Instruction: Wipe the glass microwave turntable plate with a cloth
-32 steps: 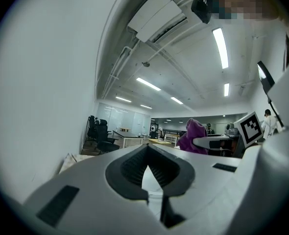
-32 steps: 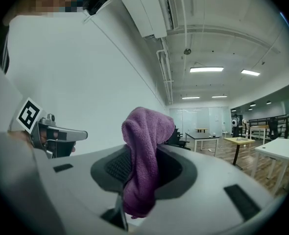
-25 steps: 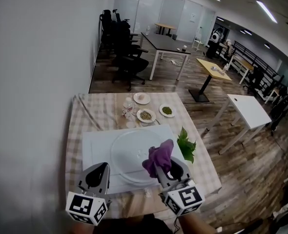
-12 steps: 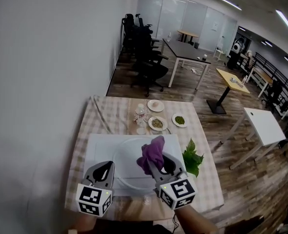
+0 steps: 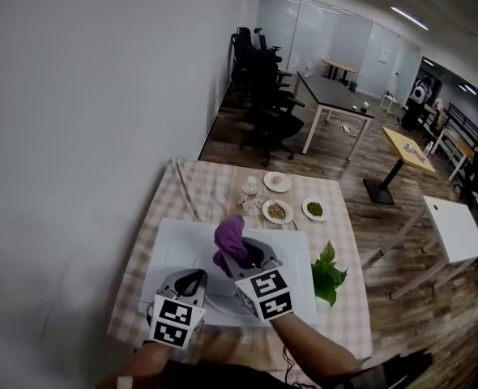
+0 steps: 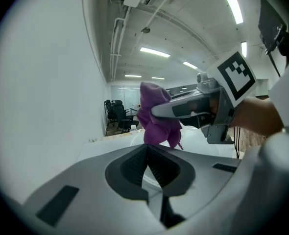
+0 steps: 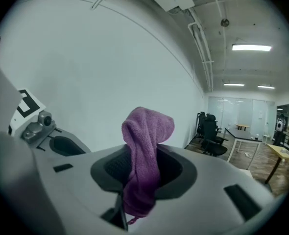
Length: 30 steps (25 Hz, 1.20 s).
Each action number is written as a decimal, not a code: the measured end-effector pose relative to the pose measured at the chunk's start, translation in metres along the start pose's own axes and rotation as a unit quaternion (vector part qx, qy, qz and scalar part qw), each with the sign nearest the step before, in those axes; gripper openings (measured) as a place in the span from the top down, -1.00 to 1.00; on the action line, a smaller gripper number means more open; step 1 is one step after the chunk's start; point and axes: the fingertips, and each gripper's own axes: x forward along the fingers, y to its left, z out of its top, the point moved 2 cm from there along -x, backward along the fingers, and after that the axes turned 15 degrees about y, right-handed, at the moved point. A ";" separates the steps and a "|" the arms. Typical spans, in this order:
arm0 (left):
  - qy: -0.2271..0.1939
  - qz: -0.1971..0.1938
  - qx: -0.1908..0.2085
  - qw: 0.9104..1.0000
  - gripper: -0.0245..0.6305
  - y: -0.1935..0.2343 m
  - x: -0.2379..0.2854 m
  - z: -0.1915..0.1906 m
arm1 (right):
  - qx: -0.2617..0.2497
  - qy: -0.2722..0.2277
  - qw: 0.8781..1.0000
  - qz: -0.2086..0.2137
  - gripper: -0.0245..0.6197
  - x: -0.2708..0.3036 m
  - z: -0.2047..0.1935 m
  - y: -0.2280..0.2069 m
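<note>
The glass turntable plate (image 5: 220, 302) lies on a white mat (image 5: 170, 245) on the checked table, mostly hidden by both grippers. My right gripper (image 5: 237, 254) is over the plate, shut on a purple cloth (image 5: 229, 240) that sticks up from its jaws. In the right gripper view the cloth (image 7: 145, 148) fills the gap of the right gripper (image 7: 139, 166). My left gripper (image 5: 196, 276) hovers at the plate's near left edge, shut with nothing in it. The left gripper view shows the left gripper (image 6: 147, 153) with closed jaws and the cloth (image 6: 156, 117) just ahead.
Behind the mat stand three small dishes (image 5: 277, 181) (image 5: 278, 211) (image 5: 314, 209) and a small bottle (image 5: 249, 191). Green leaves (image 5: 330, 274) lie to the right of the mat. A white wall runs close along the table's left side. Office chairs (image 5: 263, 96) and desks stand beyond.
My right gripper has carried the cloth leftward across the plate, closer to the left gripper. The left gripper has sunk lower. The head view has swung, so the table sits further right.
</note>
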 end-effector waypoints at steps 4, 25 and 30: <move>0.020 0.001 0.006 1.000 0.90 -0.007 0.005 -0.006 | -0.037 0.028 0.999 0.019 0.54 0.028 -0.004 0.010; 0.135 0.014 0.102 0.986 0.90 -0.023 0.033 -0.028 | -0.134 0.163 0.975 0.071 0.54 0.084 -0.031 0.026; 0.132 0.019 0.103 0.986 0.91 -0.023 0.033 -0.028 | -0.128 0.179 0.972 0.079 0.54 0.089 -0.034 0.016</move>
